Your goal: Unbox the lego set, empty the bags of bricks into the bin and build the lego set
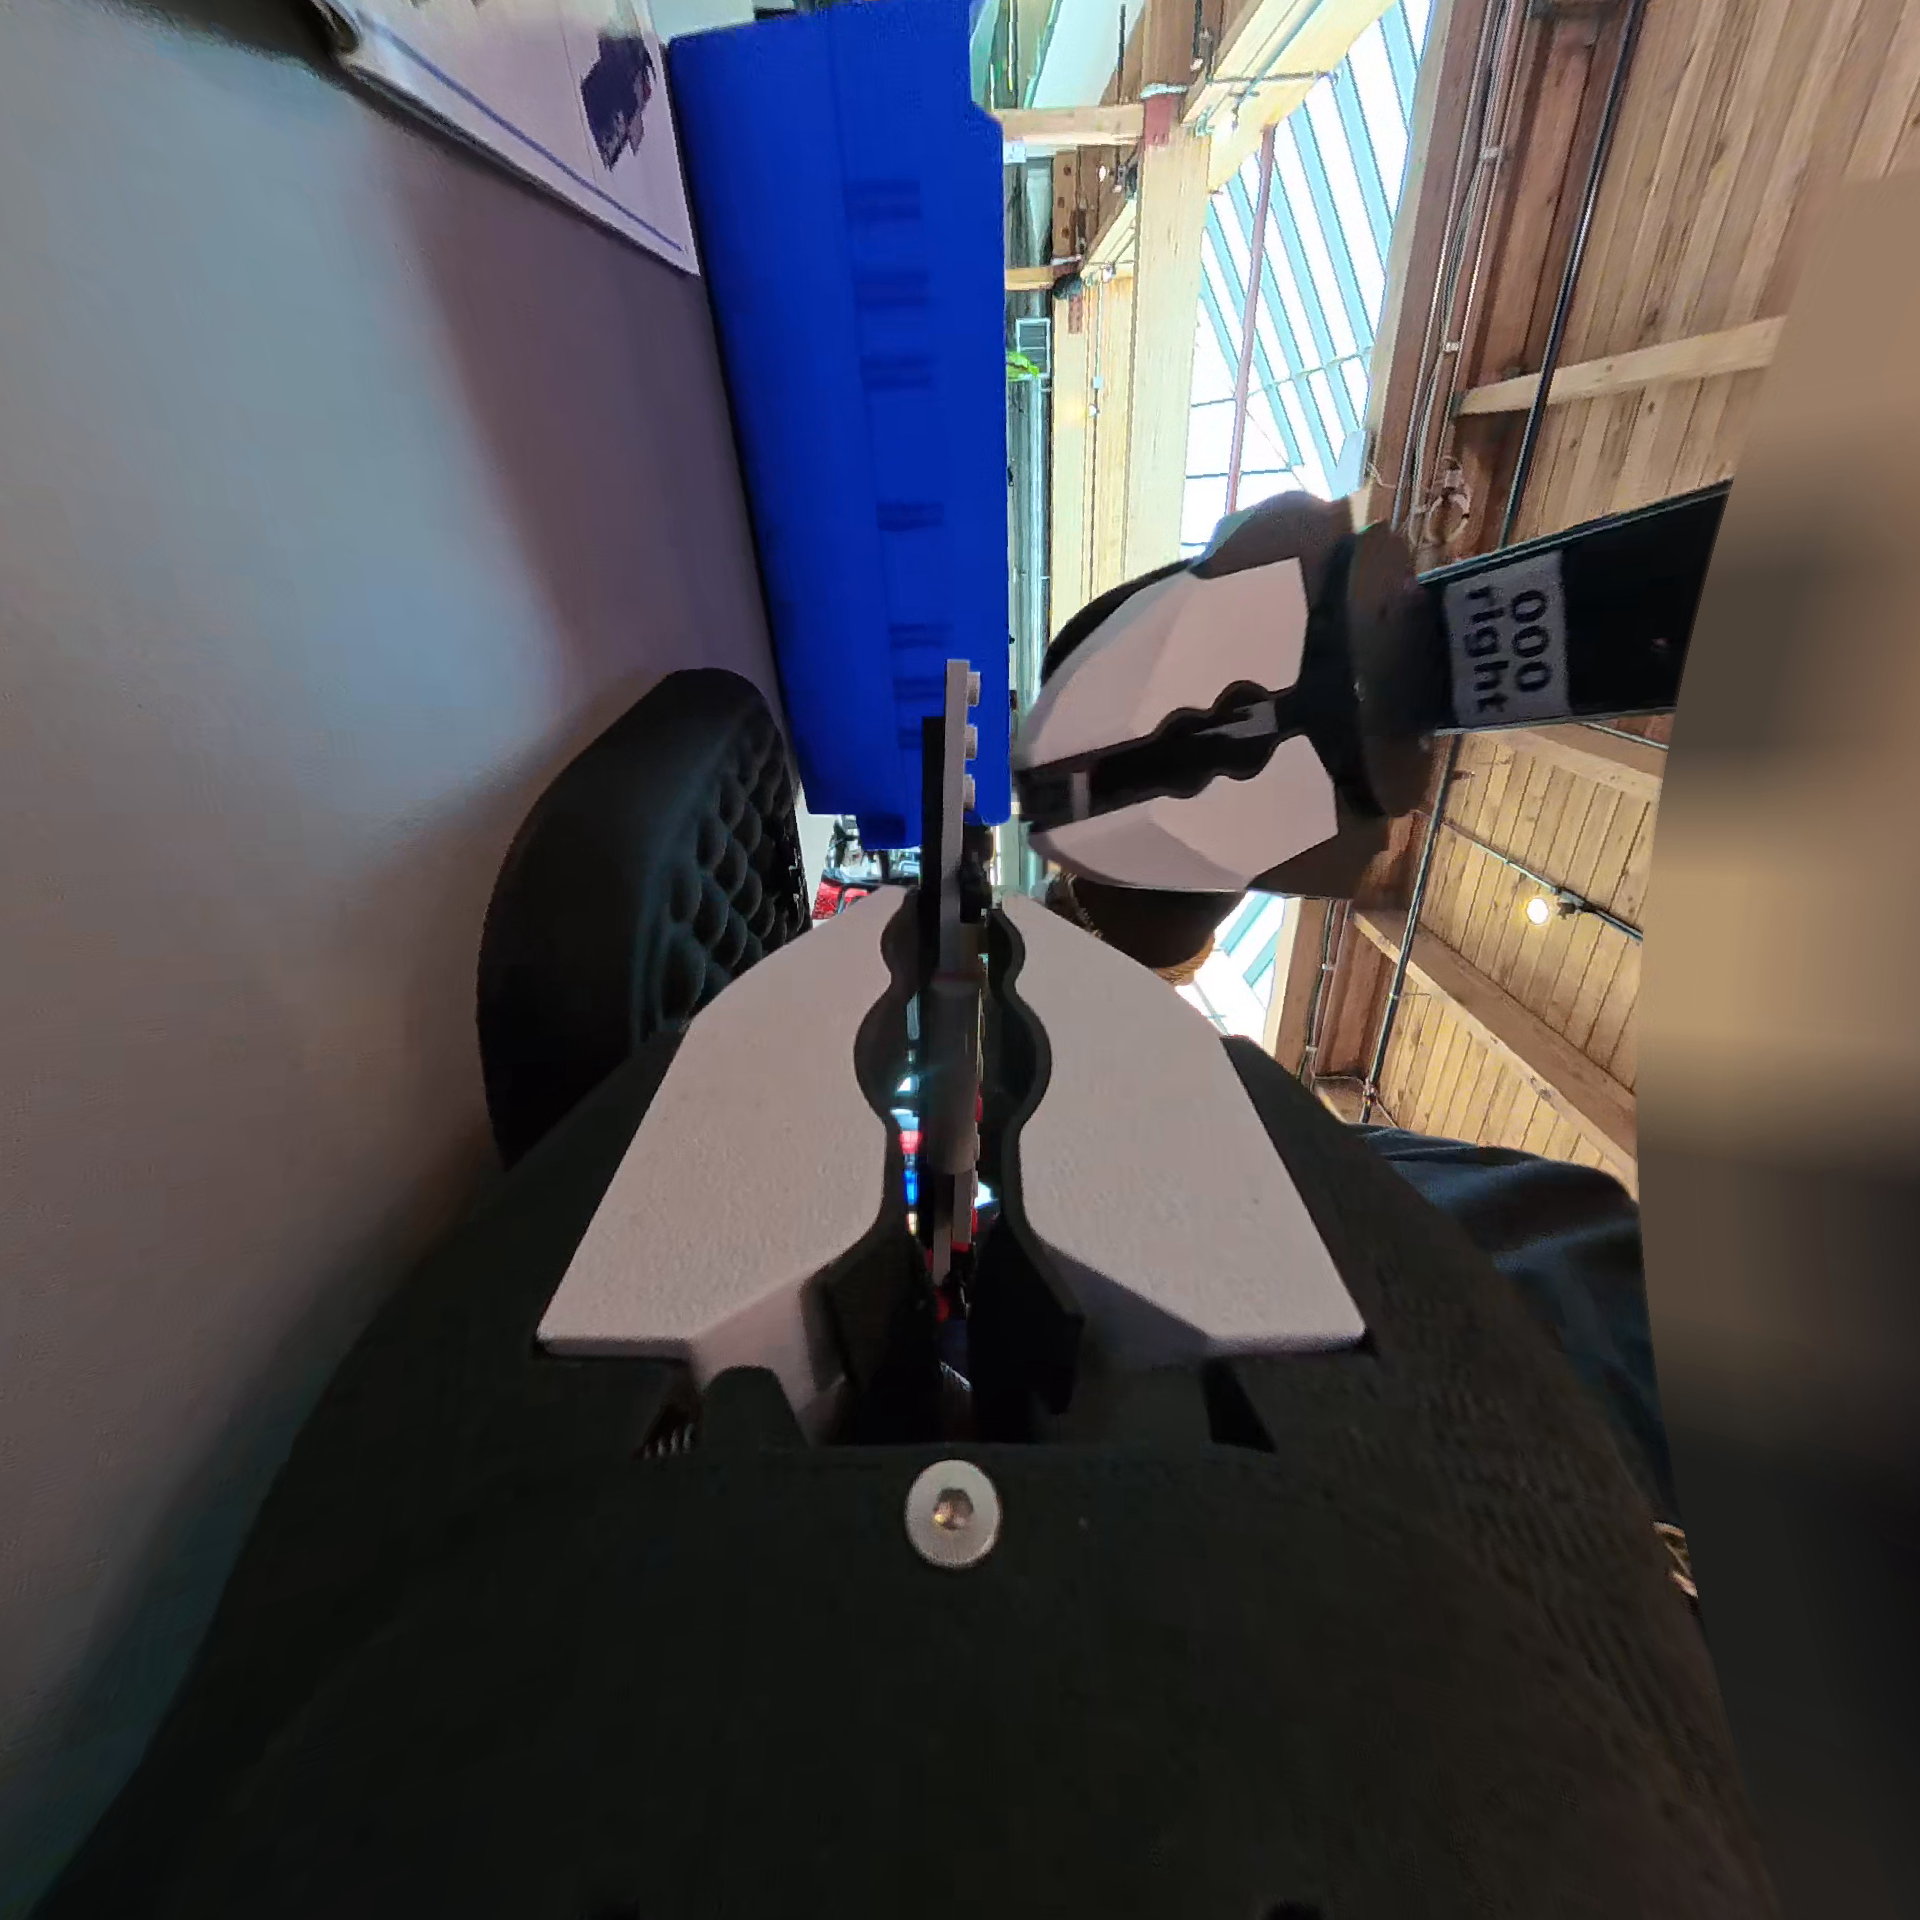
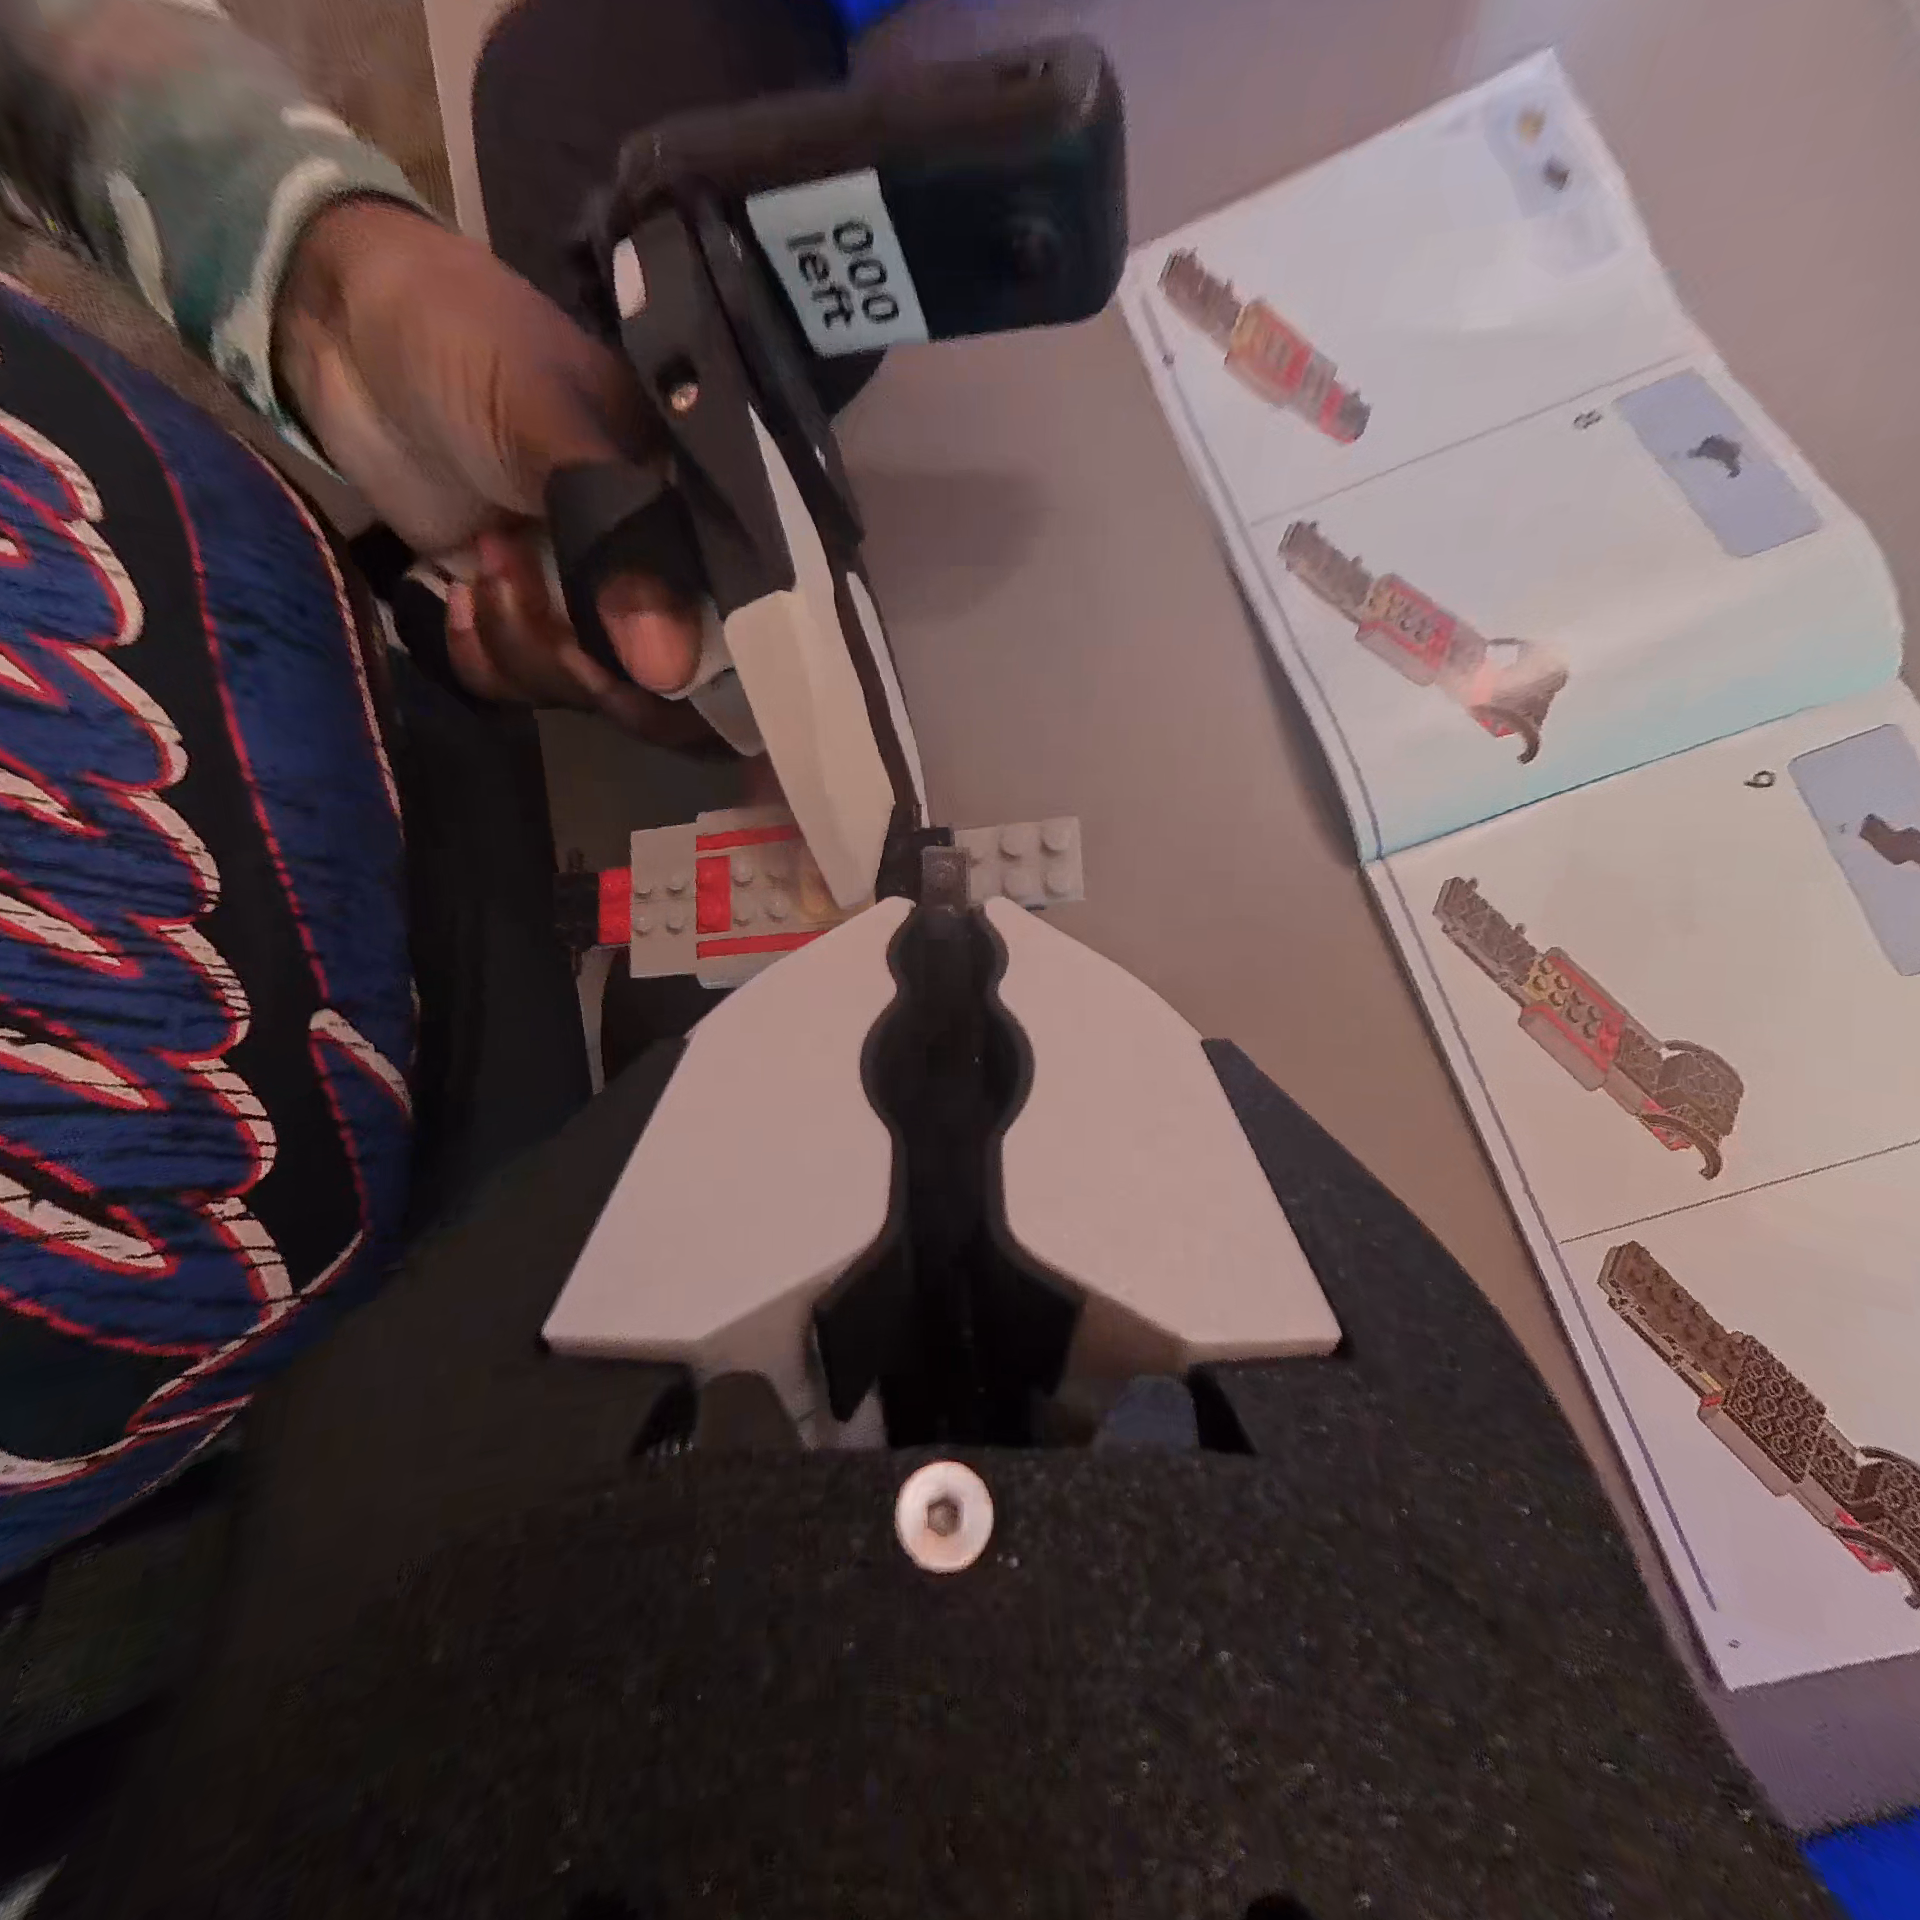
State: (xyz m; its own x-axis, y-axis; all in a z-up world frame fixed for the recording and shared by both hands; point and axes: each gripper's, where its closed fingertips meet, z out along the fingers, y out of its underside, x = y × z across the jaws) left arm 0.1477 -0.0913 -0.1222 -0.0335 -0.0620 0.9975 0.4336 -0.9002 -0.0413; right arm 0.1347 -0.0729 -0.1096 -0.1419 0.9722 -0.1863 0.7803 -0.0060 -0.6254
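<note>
My left gripper (image 1: pixel 951 914) is shut on a partly built lego assembly (image 1: pixel 958 748), seen edge-on as a grey plate sticking out past the fingertips. In the right wrist view the assembly (image 2: pixel 717 894) is grey and red with a grey studded end (image 2: pixel 1039 857), held by the left gripper (image 2: pixel 873 862). My right gripper (image 2: pixel 948 904) is shut on a small black piece (image 2: pixel 943 868) and holds it against the studded side of the assembly. The right gripper also shows in the left wrist view (image 1: pixel 1023 805), its tips touching the plate. A blue bin (image 1: pixel 862 416) stands behind.
An open instruction booklet (image 2: pixel 1558 727) lies on the grey table (image 2: pixel 1091 623) to the right; it also shows in the left wrist view (image 1: pixel 520 135). A person's hand (image 2: pixel 447 416) grips the left tool. A black rounded object (image 1: pixel 644 904) sits beside the bin.
</note>
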